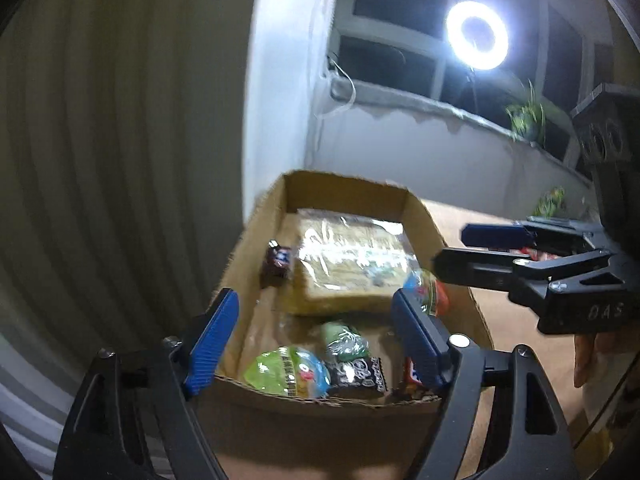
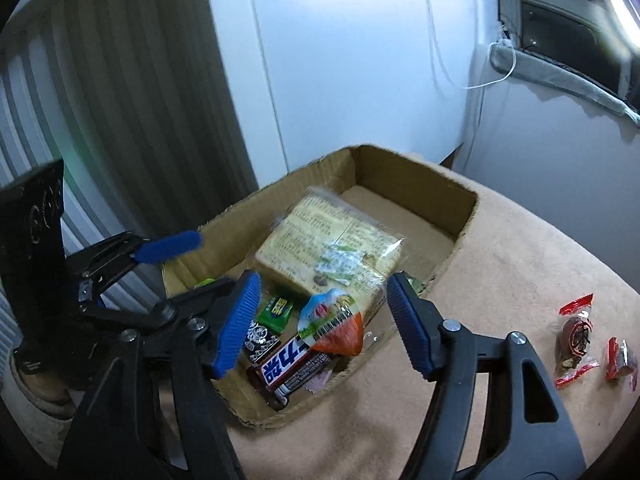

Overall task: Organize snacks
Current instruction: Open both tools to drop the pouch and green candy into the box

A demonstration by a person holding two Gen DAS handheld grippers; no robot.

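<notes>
Our left tongs point(image 1: 316, 340) stand wide open over the near end of the cardboard box point(image 1: 256, 220) and hold nothing. Our right tongs point(image 2: 322, 322) are just as wide apart and also empty, hanging over the box's near corner.

The snacks lie loose on the box floor. The largest is a flat yellow pack in clear wrap point(image 2: 328, 248), printed with small text, lying across the middle. Against its near edge leans a round pouch with orange, white and green print point(image 2: 332, 322). Below that lies a dark bar with bold white lettering point(image 2: 294, 364), and beside it a small black-and-white packet point(image 2: 258, 340) and a green packet point(image 2: 276, 310). In the left wrist view we also see a lime-green round pouch point(image 1: 286, 372) by the near wall and a small dark packet point(image 1: 276, 264) just beside the yellow pack's far corner.

The box sits on a tan desk point(image 2: 500, 240). Two red-wrapped candies point(image 2: 574, 340) point(image 2: 622, 358) lie on the desk well apart from the box. Behind stand a white wall, a ribbed curtain point(image 1: 100, 160) and a ring light point(image 1: 478, 36) at the window.
</notes>
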